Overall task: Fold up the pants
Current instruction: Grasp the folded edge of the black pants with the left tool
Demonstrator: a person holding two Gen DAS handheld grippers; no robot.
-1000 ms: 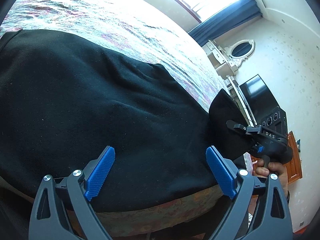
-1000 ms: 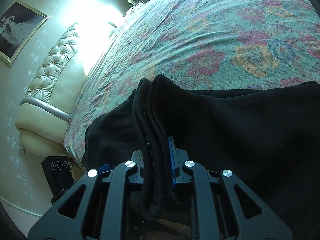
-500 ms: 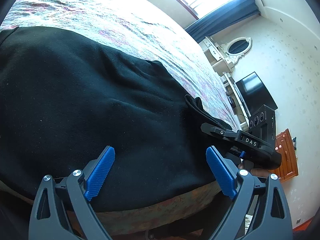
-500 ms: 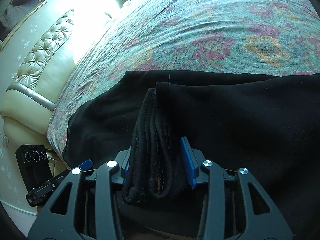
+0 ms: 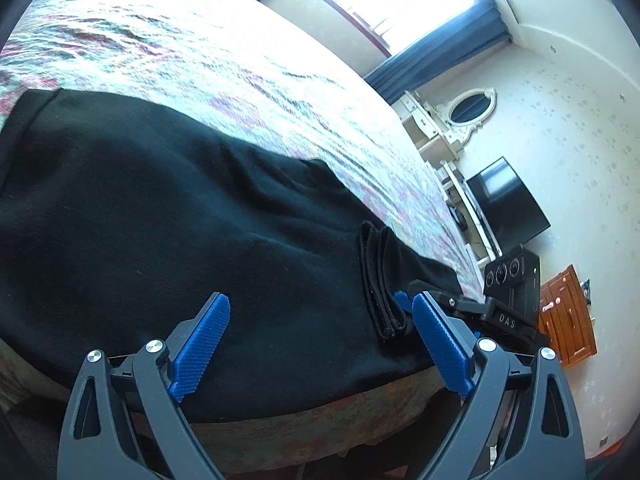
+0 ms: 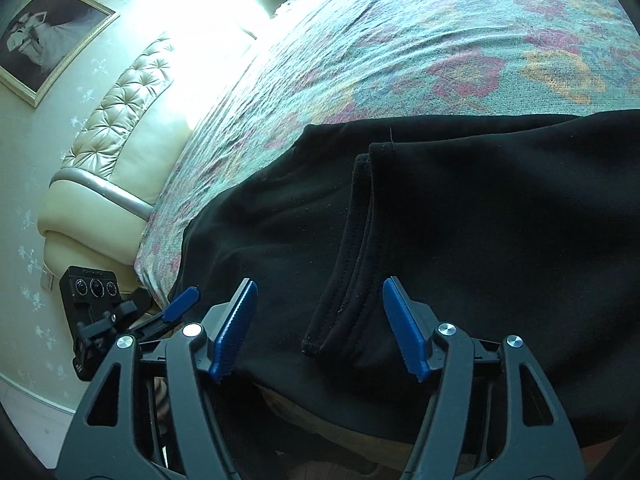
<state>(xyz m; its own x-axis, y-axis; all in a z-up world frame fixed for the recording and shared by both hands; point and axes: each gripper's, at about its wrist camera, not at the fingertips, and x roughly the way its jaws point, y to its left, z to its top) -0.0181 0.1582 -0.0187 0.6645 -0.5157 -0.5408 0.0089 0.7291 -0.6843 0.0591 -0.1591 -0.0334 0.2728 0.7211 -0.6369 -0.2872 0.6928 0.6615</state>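
Wide open floral bedspread (image 6: 440, 40) beyond the black pants (image 6: 480, 220), nothing on it. Tufted headboard (image 6: 120, 128) closes one end; dresser (image 5: 436, 136) and television (image 5: 506, 208) crowd the other.

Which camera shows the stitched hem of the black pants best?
The right wrist view: the hem runs up the middle, between the open right tool, stitching and layered edges clear. In the left wrist view the hem is smaller, off to the right, partly behind a blue pad.

1 black pants (image 5: 168, 216); 1 bed (image 5: 168, 52); 2 tongs, left (image 5: 320, 344) & right (image 6: 320, 328); 1 TV (image 5: 506, 200); 1 mirror (image 5: 468, 106); 1 framed pic (image 6: 48, 36).
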